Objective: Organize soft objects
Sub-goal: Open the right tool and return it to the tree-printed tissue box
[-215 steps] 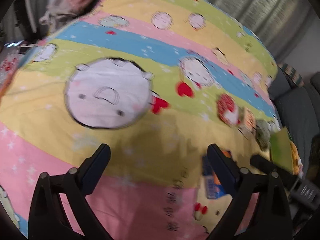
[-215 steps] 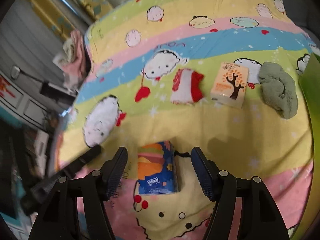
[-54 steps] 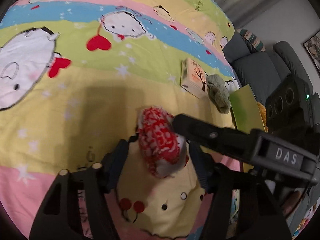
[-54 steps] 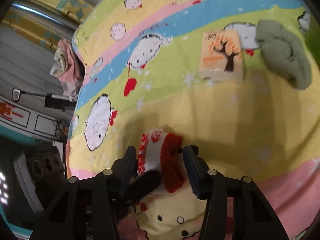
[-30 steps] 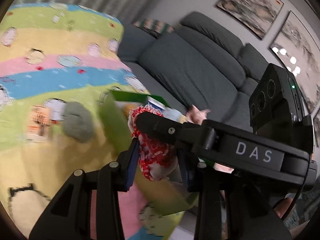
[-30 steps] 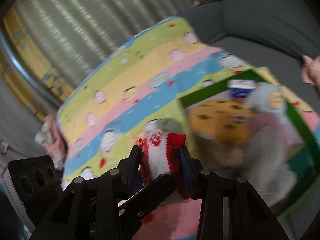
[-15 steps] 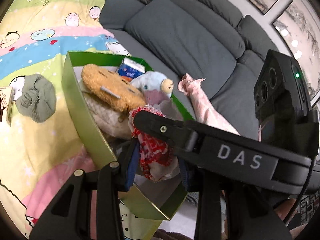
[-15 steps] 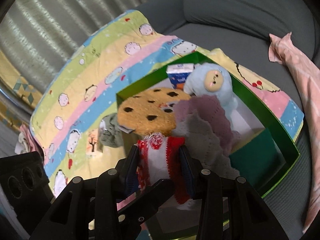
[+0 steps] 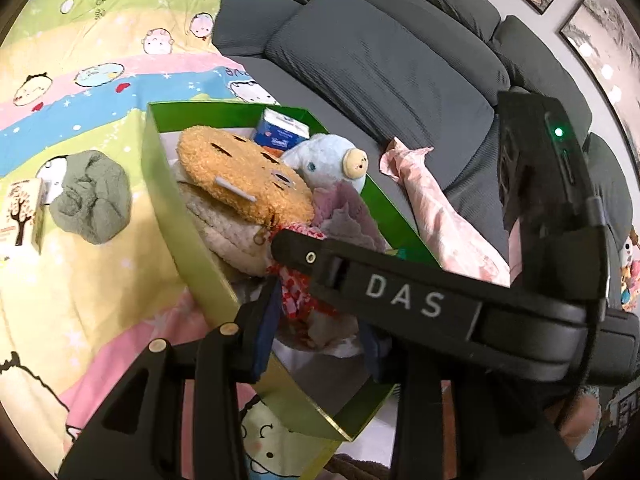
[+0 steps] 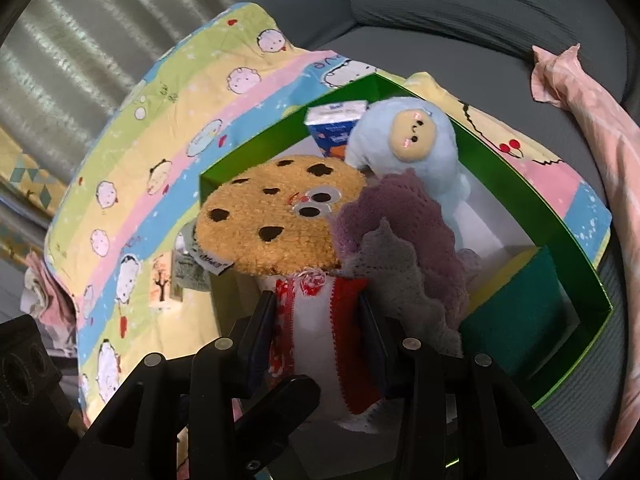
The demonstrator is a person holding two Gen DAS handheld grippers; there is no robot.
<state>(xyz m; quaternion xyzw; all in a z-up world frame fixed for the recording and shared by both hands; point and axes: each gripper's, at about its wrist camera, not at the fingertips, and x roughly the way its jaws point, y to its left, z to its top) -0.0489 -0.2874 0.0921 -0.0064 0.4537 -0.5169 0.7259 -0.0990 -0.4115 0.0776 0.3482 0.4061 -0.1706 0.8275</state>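
Observation:
Both grippers are shut on the same red and white cloth [image 10: 320, 328], held inside the near end of a green box [image 10: 568, 240]. My right gripper [image 10: 318, 336] grips it from one side and my left gripper [image 9: 316, 328] from the other; the cloth also shows in the left wrist view [image 9: 296, 292]. The right gripper's finger crosses the left wrist view. The box [image 9: 160, 176] holds a cookie plush [image 10: 276, 216], a blue plush [image 10: 412, 140], a purple and grey knit [image 10: 400, 248], a tissue pack [image 10: 336, 120] and a green sponge [image 10: 520, 312].
The box sits on a striped cartoon blanket [image 9: 80, 80]. A grey-green cloth [image 9: 94, 196] and an orange tissue pack [image 9: 20, 216] lie on the blanket left of the box. A grey sofa [image 9: 380, 60] and a pink cloth [image 9: 440, 208] lie beyond the box.
Both grippers carried the red and white cloth from the blanket to the green box and have lowered it into the box's near end over the last half second.

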